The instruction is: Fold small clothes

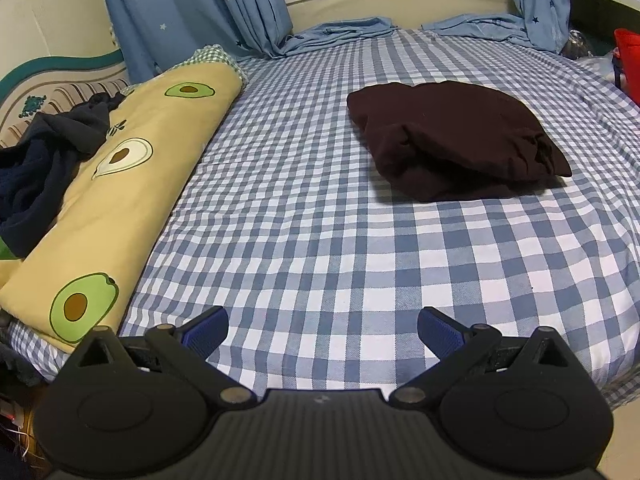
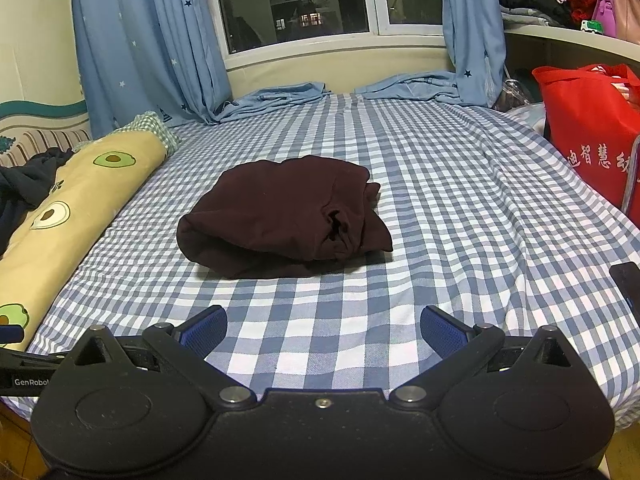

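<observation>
Beside maroon garment (image 2: 284, 216), avocado quilt (image 2: 60, 216), red bag (image 2: 588, 128), both claws spread

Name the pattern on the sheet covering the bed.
Blue-and-white check on the bed sheet, clearest in the right wrist view.

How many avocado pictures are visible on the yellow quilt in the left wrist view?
3 on the rolled yellow quilt: one at its far end, one in the middle, one at its near end. More may be hidden under the dark clothes.
</observation>
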`<action>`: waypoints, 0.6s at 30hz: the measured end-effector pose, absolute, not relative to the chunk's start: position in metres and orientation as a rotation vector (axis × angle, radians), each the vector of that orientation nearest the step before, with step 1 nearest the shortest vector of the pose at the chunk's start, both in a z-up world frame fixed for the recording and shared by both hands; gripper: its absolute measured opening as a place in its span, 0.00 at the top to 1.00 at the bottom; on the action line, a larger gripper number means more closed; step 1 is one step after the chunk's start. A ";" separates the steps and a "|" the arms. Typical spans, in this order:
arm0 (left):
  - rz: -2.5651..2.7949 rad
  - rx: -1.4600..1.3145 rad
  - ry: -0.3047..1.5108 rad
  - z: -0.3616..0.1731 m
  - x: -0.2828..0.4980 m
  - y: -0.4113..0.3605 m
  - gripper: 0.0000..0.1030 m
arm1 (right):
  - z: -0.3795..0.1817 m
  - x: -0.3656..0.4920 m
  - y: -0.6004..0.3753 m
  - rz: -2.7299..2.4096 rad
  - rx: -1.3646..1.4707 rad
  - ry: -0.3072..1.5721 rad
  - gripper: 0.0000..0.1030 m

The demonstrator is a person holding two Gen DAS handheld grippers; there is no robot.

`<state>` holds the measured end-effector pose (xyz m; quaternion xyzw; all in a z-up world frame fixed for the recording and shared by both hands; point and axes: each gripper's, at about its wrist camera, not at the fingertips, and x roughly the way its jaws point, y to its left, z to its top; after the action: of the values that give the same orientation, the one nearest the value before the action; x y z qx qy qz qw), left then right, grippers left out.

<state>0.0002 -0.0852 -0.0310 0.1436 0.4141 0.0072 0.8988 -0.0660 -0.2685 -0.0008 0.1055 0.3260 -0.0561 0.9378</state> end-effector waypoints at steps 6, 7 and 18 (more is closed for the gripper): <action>0.008 0.309 0.857 -0.033 0.006 -0.085 0.01 | -0.002 -0.061 -0.267 -0.116 0.213 0.675 0.00; 0.008 0.311 0.857 -0.034 0.006 -0.085 0.01 | -0.002 -0.061 -0.267 -0.117 0.212 0.676 0.00; 0.004 0.312 0.855 -0.035 0.010 -0.086 0.01 | -0.004 -0.058 -0.269 -0.124 0.213 0.683 0.00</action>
<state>0.0099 -0.0861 -0.0349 0.1508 0.4127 0.0021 0.8983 -0.0575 -0.2690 -0.0039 0.1042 0.3338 -0.0605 0.9349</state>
